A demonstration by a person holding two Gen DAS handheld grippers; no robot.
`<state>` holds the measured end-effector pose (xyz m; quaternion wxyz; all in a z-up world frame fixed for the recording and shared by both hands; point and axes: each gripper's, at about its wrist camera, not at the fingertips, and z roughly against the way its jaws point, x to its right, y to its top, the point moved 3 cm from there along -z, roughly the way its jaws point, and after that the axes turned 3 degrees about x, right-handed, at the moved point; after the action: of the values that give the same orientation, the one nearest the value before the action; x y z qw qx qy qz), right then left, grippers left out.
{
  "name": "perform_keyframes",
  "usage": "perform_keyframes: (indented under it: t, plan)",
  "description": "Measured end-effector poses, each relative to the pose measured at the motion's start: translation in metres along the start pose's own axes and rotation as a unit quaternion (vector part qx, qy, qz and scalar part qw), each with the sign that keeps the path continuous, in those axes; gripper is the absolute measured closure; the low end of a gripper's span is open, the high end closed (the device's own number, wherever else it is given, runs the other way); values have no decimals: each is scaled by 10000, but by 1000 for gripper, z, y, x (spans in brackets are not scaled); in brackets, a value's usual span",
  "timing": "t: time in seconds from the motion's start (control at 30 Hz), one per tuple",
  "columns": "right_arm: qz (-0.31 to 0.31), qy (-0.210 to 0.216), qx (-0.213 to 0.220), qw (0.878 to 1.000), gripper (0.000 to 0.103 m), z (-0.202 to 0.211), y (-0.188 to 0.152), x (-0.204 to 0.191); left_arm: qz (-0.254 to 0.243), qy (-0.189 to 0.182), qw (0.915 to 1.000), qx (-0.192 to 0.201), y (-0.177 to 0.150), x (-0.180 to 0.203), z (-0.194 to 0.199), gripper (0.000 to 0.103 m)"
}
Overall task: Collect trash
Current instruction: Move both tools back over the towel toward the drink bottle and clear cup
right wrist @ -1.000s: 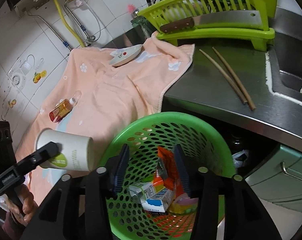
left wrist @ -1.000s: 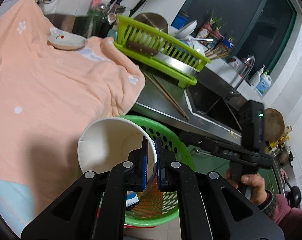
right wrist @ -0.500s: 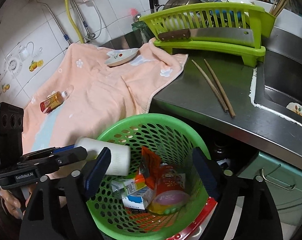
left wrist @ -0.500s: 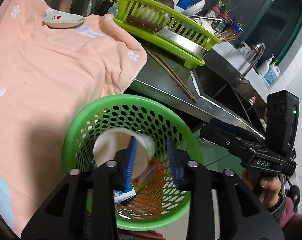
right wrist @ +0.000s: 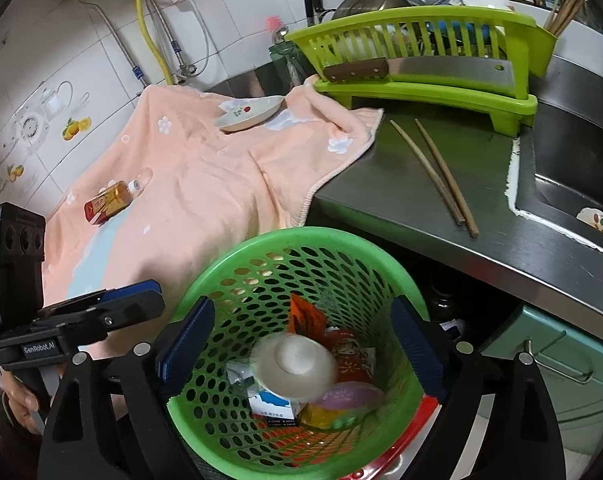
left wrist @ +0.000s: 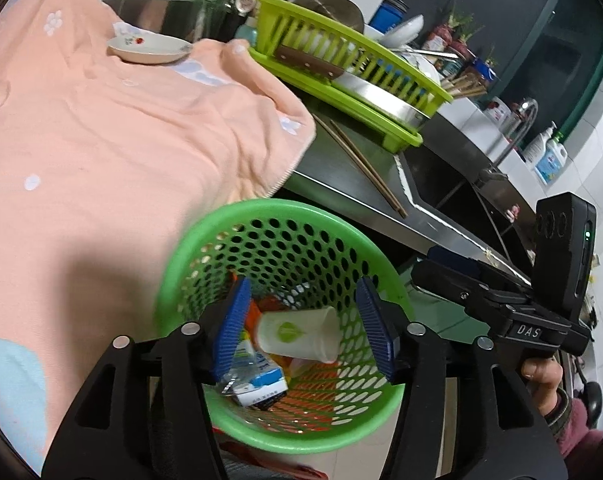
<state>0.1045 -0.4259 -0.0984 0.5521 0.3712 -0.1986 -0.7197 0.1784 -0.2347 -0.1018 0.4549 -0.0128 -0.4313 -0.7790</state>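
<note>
cup (left wrist: 299, 334) is lying on its side in the green bin (left wrist: 189, 240), both grippers' jaws opening over it with nothing between them, and the small bottle (right wrist: 111, 200) left on the pink towel (right wrist: 205, 184) lies lengthwise nearer the left gripper (left wrist: 305, 330) than the right gripper (right wrist: 301, 350)

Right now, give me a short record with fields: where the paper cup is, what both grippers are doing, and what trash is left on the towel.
cup: white paper cup with a green leaf logo lies on its side in the green perforated plastic basket, on other trash
left gripper: jaws opening, nothing between the pads, above the basket
right gripper: jaws opening, nothing held, above the basket
left on towel: small amber bottle with a red label lies on the peach towel
</note>
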Motion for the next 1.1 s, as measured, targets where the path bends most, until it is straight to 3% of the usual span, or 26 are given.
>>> perform_keyframes:
  t: [0.2,0.53,0.8,1.1]
  plan:
    - [143,108,-42,9998,14,-8,5,-16,11,312,9993,183,5,-18,19,40]
    - [527,392,-214,9976,14,-34,20,-58,202,957,9937,548,23,-78,66,40]
    - [801,726,-373,9934,14,-61,34,-99,255,1694,9822,766,46,-143,105,40]
    - [1094,950,-597,9876,14,-92,48,-144,109,2370,9689,708,73,-221,129,38]
